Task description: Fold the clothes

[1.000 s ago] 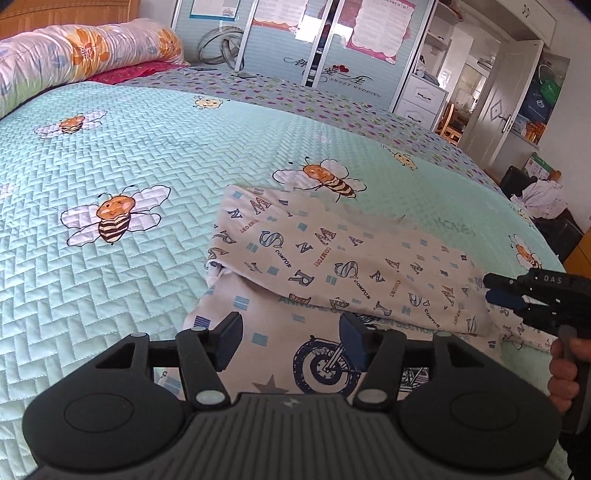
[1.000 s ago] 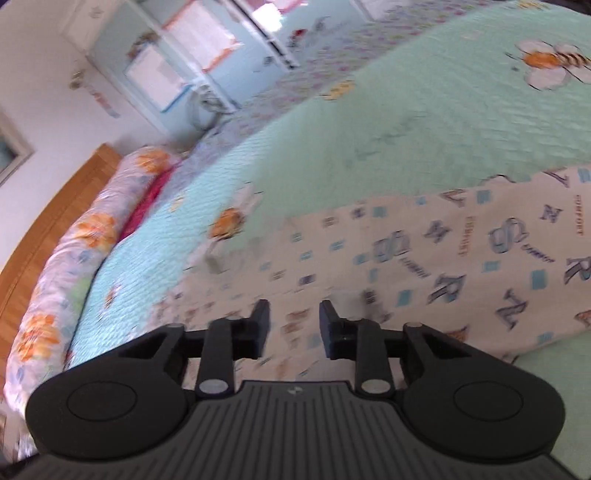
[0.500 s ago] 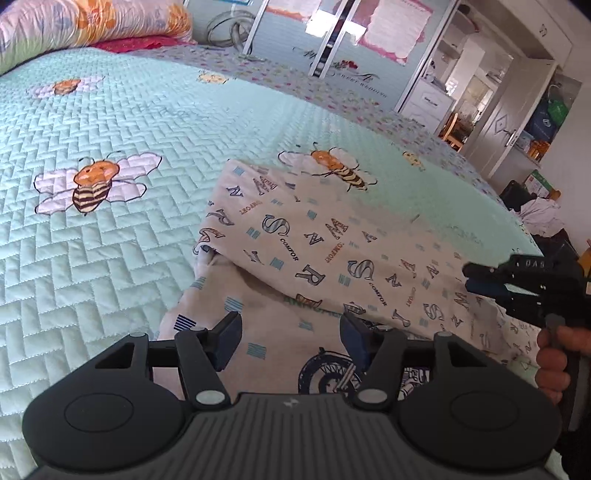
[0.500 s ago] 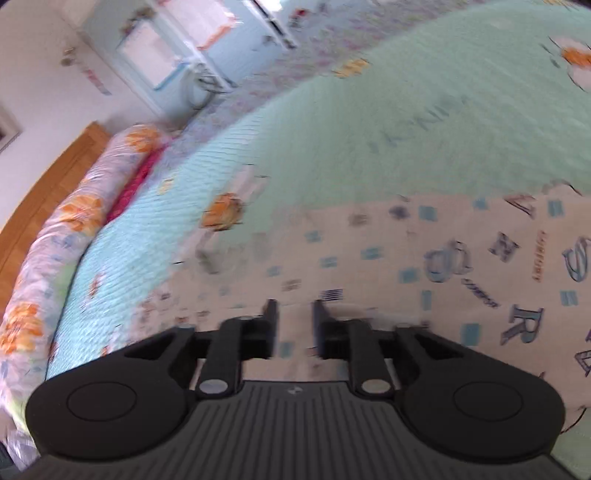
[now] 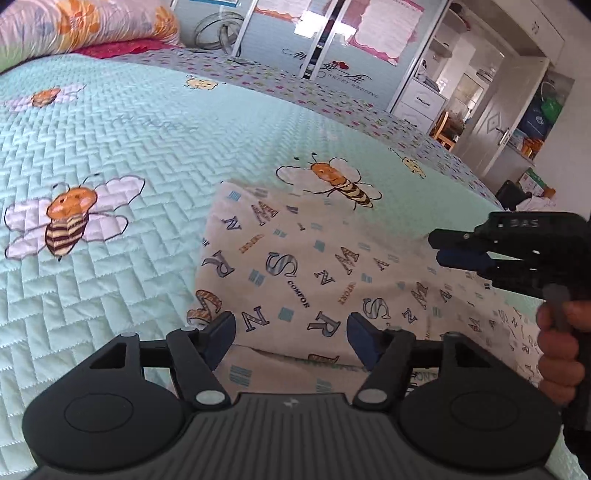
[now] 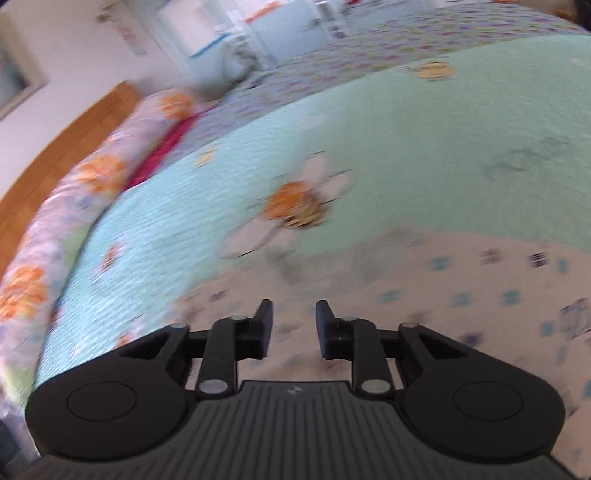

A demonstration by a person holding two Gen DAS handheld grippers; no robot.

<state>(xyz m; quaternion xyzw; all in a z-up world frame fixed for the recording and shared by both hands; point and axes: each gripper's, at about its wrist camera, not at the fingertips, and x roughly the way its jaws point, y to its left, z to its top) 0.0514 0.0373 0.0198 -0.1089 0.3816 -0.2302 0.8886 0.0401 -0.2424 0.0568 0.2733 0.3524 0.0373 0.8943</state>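
Note:
A cream garment [image 5: 295,266] printed with letters lies folded over on the mint bee-pattern bedspread [image 5: 110,147]. My left gripper [image 5: 290,336] is open and empty, just above the garment's near folded edge. My right gripper [image 5: 439,247] shows at the right of the left wrist view, held by a hand over the garment's right part. In the blurred right wrist view the right gripper [image 6: 293,321] is open and empty above the garment [image 6: 443,295].
A floral bolster [image 5: 74,26] and wooden headboard [image 6: 74,147] line the bed's far side. Wardrobe doors [image 5: 332,48] and a doorway [image 5: 498,122] stand beyond the bed. Dark bags and clutter [image 5: 517,192] sit by the bed's right edge.
Both grippers moved forward over the garment. The right gripper's jaws widened from a narrow gap and it swung towards the garment's far edge. The left stayed open.

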